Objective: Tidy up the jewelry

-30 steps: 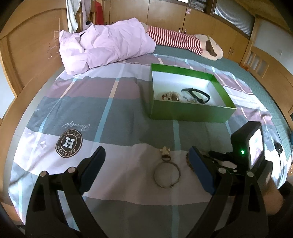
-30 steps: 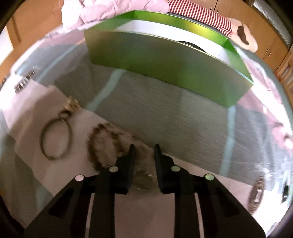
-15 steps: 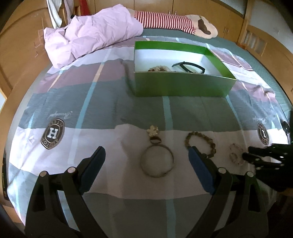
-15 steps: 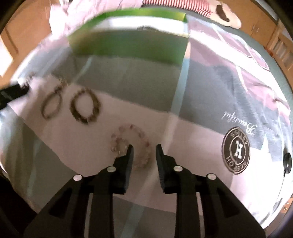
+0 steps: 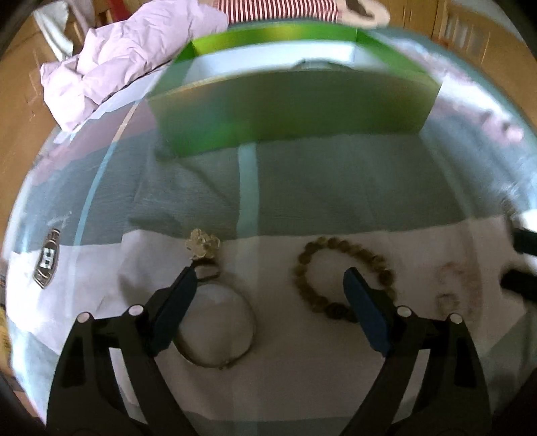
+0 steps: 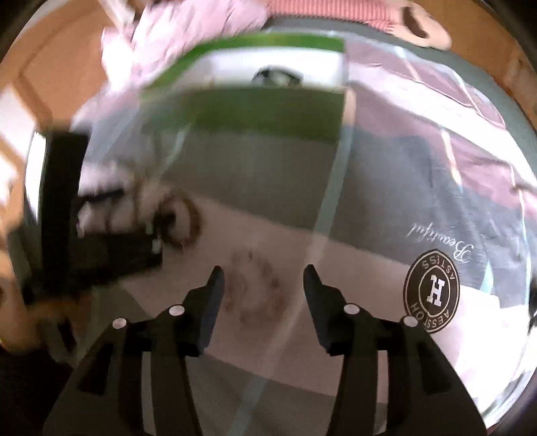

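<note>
Three pieces lie on the white stripe of the bedspread: a metal bangle (image 5: 250, 322) with a flower charm (image 5: 202, 247), a brown bead bracelet (image 5: 335, 243) and a pale pink bead bracelet (image 5: 453, 295). My left gripper (image 5: 268, 278) hangs low over the bangle and the brown bracelet. Its jaws are wide and closing, and the pads press on nothing. My right gripper (image 6: 263, 271) is above the pink bracelet (image 6: 275, 285). Its jaws are opening, and the bracelet lies on the cloth between the tips, not gripped. The green box (image 5: 292, 107) stands behind.
In the green box (image 6: 268, 110) lies a black band (image 6: 275, 75). A crumpled lilac quilt (image 5: 127, 57) and a striped cushion (image 5: 278, 5) lie beyond it. Wooden cupboards surround the bed. The left tool's black body (image 6: 100, 248) fills the right wrist view's left side.
My left gripper has sunk toward the bangle and brown bracelet. My right gripper has shifted from the brown bracelet to the pink one, and its jaws have spread apart.
</note>
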